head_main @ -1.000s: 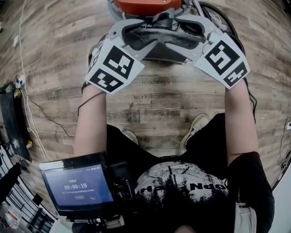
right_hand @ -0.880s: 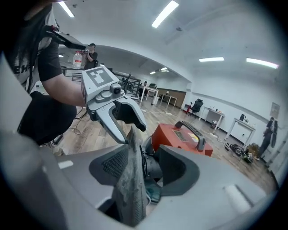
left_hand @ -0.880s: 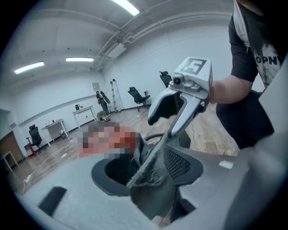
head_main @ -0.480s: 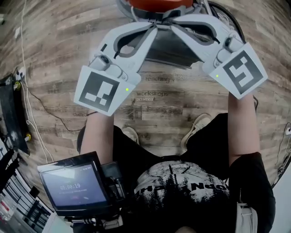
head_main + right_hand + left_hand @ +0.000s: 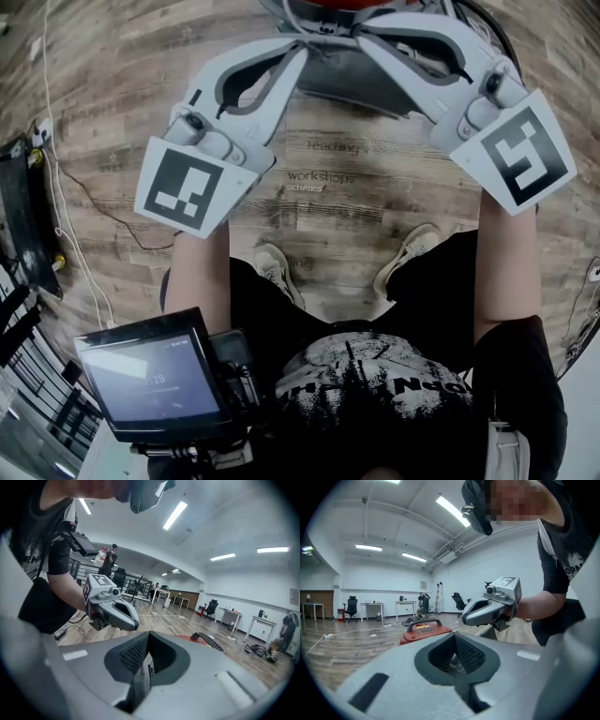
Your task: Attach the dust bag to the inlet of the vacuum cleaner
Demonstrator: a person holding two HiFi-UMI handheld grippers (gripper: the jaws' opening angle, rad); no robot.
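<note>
Below, open wood floor [image 5: 112, 112] spreads ahead, one cable [image 5: 70, 234] trailing along its left edge; print [image 5: 321, 176] on it reads "teaching" and "workshops". One red vacuum cleaner [image 5: 425, 631] stands at the top edge, and one grey dust bag [image 5: 349, 80] hangs just before it. My left gripper [image 5: 302, 47] and right gripper [image 5: 366, 33], two in all, have fingers pinched shut on the bag's upper corners

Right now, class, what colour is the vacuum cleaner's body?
The vacuum cleaner is orange-red, seen best in the left gripper view.
</note>
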